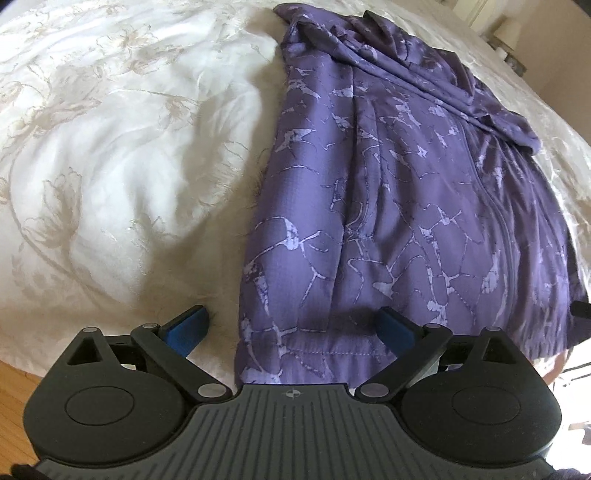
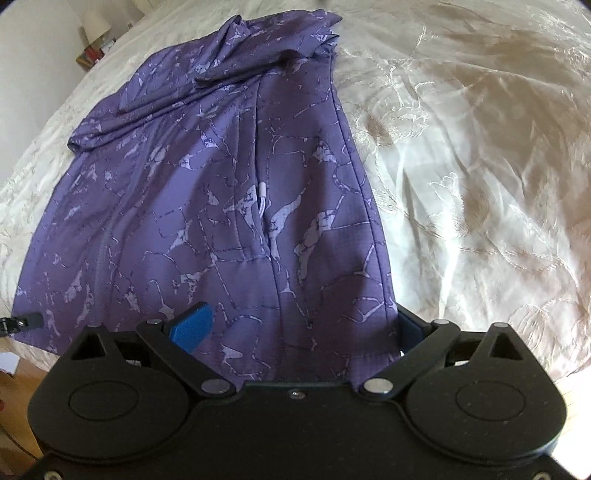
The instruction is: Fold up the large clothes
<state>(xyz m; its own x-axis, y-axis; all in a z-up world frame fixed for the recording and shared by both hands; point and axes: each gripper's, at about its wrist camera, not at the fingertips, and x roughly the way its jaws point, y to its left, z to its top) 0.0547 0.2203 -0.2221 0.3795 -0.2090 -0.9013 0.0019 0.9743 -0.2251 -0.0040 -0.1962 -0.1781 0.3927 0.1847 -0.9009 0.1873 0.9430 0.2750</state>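
Note:
A purple jacket (image 1: pixel 406 192) with a pale marbled print lies flat on a white bed, zip down its middle and sleeves folded across the upper part. My left gripper (image 1: pixel 295 328) is open at the jacket's near hem, straddling its left corner: one blue pad rests on the bedspread, the other over the cloth. In the right wrist view the same jacket (image 2: pixel 207 206) fills the centre. My right gripper (image 2: pixel 299 330) is open over the hem's right corner, with the cloth lying between the fingers and hiding part of the right pad.
The white bedspread (image 1: pixel 110 166) with a faint floral pattern spreads wide to either side of the jacket (image 2: pixel 480 166). Wooden floor (image 1: pixel 14 391) shows below the bed's near edge. A lamp and books (image 2: pixel 94 33) stand on a bedside table at the far end.

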